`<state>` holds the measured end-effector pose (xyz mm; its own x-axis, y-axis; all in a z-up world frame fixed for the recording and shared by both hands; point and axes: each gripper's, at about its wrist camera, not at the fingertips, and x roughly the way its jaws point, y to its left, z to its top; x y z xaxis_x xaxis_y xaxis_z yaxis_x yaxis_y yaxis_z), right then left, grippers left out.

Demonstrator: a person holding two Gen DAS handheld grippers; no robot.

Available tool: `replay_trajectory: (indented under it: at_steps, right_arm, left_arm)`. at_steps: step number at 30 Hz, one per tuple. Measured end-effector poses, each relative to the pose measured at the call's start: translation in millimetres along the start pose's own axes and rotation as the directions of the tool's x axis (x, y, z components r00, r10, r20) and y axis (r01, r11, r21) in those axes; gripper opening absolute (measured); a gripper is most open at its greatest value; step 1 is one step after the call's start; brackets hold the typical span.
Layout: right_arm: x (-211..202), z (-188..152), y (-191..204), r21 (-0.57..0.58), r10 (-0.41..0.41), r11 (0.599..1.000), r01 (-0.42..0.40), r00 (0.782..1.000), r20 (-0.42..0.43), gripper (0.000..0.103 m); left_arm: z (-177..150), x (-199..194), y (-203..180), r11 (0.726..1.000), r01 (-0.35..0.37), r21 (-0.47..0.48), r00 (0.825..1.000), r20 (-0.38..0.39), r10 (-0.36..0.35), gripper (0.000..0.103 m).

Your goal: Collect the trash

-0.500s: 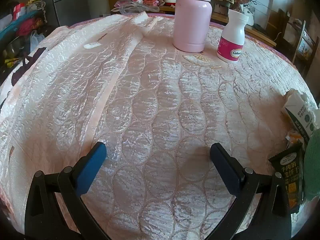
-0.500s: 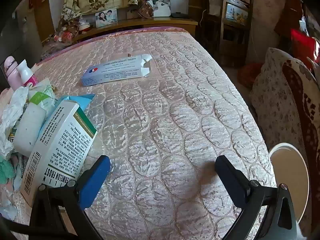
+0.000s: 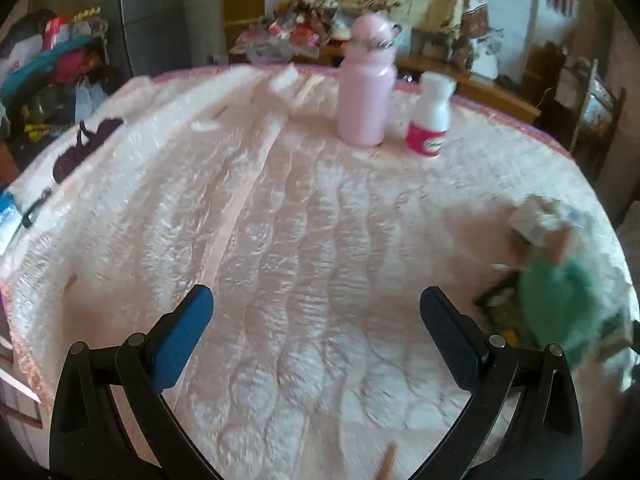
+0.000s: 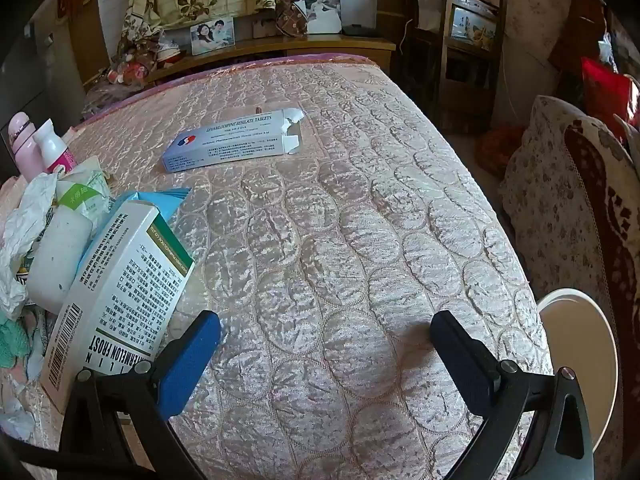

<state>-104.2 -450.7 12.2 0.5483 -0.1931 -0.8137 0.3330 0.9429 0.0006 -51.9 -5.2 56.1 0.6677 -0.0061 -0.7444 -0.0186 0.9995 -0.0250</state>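
A trash pile lies on the pink quilted bed. In the right wrist view it holds a white and green carton (image 4: 116, 296), a white tube (image 4: 60, 256), crumpled paper (image 4: 24, 216) and a blue packet (image 4: 168, 200). An opened tablet box (image 4: 232, 140) lies alone further back. My right gripper (image 4: 324, 320) hangs open over bare quilt, the carton beside its left finger. In the blurred left wrist view the pile shows at the right as green cloth (image 3: 560, 304) and crumpled paper (image 3: 540, 220). My left gripper (image 3: 316, 296) is open over bare quilt, with nothing between its fingers.
A pink flask (image 3: 366, 92) and a white pill bottle (image 3: 430, 120) stand upright at the far side of the bed. A white round bin (image 4: 576, 352) sits off the bed's right edge beside a patterned cushion (image 4: 568, 208). A wooden headboard shelf (image 4: 320, 46) carries clutter.
The left wrist view has pulled back and tilted up, so the flask and bottle look smaller and the pile's green cloth shows more. The right gripper has barely shifted.
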Motion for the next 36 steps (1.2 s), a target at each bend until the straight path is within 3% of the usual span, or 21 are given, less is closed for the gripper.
replay_trajectory:
  at_steps: [4, 8, 14, 23, 29, 36]
  right_arm:
    - [-3, -3, 0, 0.006, -0.002, 1.000, 0.002, 1.000, -0.012, 0.103]
    - [-21, -13, 7, -0.054, 0.052, 0.997, -0.057, 0.995, -0.083, 0.102]
    - [-93, -36, 26, -0.034, 0.127, 0.992, -0.124, 0.988, 0.092, 0.102]
    - [-183, -39, 67, -0.074, 0.196, 0.981, -0.182, 0.914, 0.354, 0.102]
    - [-210, -28, 79, -0.093, 0.196, 0.981, -0.173, 0.882, 0.428, 0.102]
    - [-218, -26, 79, -0.098, 0.201, 0.980, -0.176, 0.871, 0.449, 0.102]
  left_arm:
    - [-6, -32, -16, 1.000, 0.012, 0.029, 0.998, 0.067, -0.014, 0.103]
    - [-13, -59, -38, 0.997, 0.034, 0.068, 0.993, 0.114, -0.042, 0.103]
    - [-17, -94, -66, 0.991, 0.080, 0.103, 0.980, 0.174, -0.097, 0.103]
    - [-19, -136, -91, 0.983, 0.114, 0.142, 0.954, 0.262, -0.148, 0.103]
    - [-21, -151, -95, 0.979, 0.141, 0.147, 0.936, 0.301, -0.180, 0.103]
    - [-24, -159, -96, 0.977, 0.156, 0.145, 0.927, 0.321, -0.195, 0.103]
